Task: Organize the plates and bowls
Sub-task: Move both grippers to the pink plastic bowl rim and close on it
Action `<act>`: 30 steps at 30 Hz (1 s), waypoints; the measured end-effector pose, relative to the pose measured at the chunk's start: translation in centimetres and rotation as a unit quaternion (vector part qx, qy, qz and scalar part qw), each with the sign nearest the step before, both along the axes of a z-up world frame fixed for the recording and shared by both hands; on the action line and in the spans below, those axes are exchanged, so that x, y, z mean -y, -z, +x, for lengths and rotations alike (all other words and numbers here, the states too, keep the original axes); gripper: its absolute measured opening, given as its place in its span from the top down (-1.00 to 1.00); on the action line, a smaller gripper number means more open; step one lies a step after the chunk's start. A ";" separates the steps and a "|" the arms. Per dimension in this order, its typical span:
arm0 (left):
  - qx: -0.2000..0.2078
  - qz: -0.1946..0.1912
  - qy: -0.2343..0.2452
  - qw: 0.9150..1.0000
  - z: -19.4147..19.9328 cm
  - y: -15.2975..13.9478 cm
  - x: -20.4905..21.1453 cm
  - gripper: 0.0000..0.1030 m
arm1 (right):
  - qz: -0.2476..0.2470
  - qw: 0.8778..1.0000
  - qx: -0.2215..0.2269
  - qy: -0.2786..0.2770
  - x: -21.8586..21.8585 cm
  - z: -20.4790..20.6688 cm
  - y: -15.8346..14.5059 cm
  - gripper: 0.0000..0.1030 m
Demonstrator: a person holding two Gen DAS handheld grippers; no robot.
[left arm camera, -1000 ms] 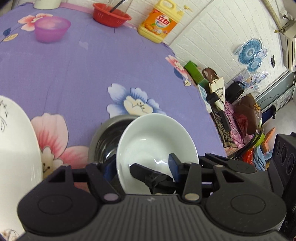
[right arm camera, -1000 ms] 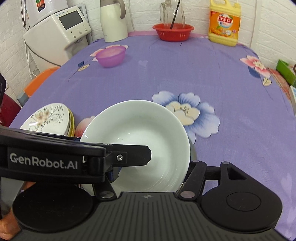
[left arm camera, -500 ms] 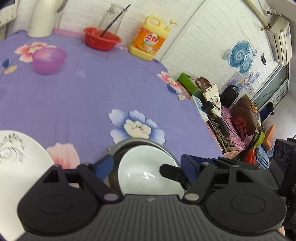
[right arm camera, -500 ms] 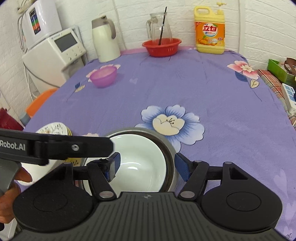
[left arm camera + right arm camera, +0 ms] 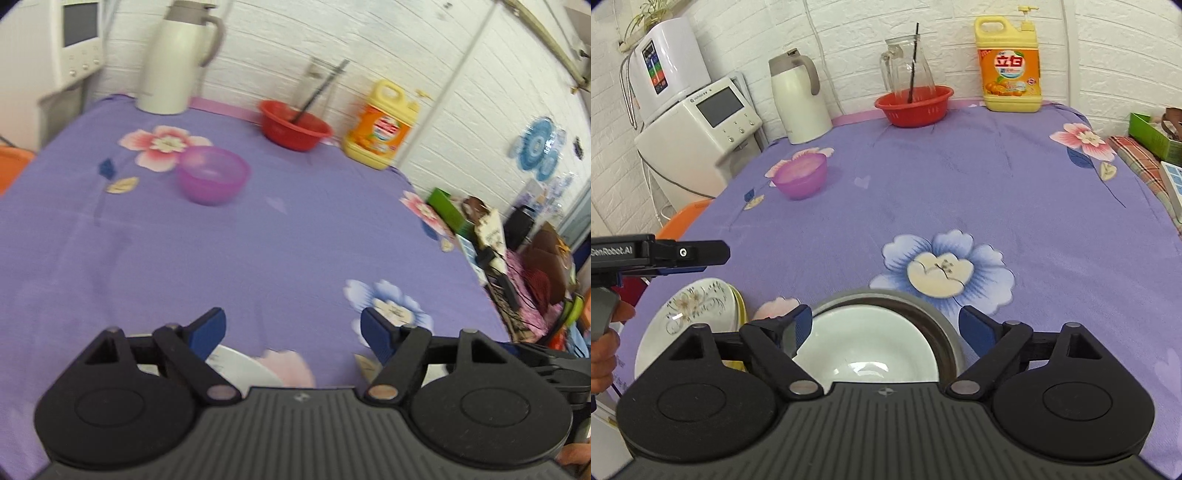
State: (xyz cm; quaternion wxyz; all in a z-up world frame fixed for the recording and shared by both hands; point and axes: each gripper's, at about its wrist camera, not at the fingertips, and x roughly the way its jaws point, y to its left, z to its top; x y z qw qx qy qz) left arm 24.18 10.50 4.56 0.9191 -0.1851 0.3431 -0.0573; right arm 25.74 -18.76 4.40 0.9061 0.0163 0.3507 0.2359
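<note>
Currently both tools wide open, empty: left tool [image 5: 293, 326], right tool [image 5: 885, 325]. Risk: purple bowl [image 5: 801, 175] far off; long reach may clip white bowl [image 5: 866, 345] nested in steel bowl [image 5: 945, 328].

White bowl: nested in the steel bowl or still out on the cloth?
Nested. In the right wrist view the white bowl sits upright inside the steel bowl, whose grey rim rings it. The right tongs stand open, not touching it.

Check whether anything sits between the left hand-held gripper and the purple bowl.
Nothing visible does. In the left wrist view, only bare purple tablecloth lies between the open left hand-held gripper and the purple bowl. The red basket and thermos stand beyond it.
</note>
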 end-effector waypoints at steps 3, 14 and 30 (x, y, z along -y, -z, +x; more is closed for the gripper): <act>0.000 0.004 -0.026 1.000 0.5 0.1 -2.9 -0.43 | -0.001 1.000 0.005 0.002 -1.2 1.2 -0.9 -1.00; -0.004 0.003 -0.081 0.997 6.0 1.0 -10.6 -0.43 | -0.058 0.995 0.043 -0.067 -10.2 8.7 -2.4 -1.00; -0.033 -0.034 -0.078 0.996 19.1 5.0 -12.5 -0.43 | -0.164 0.976 0.018 -0.143 -23.3 18.5 4.2 -1.00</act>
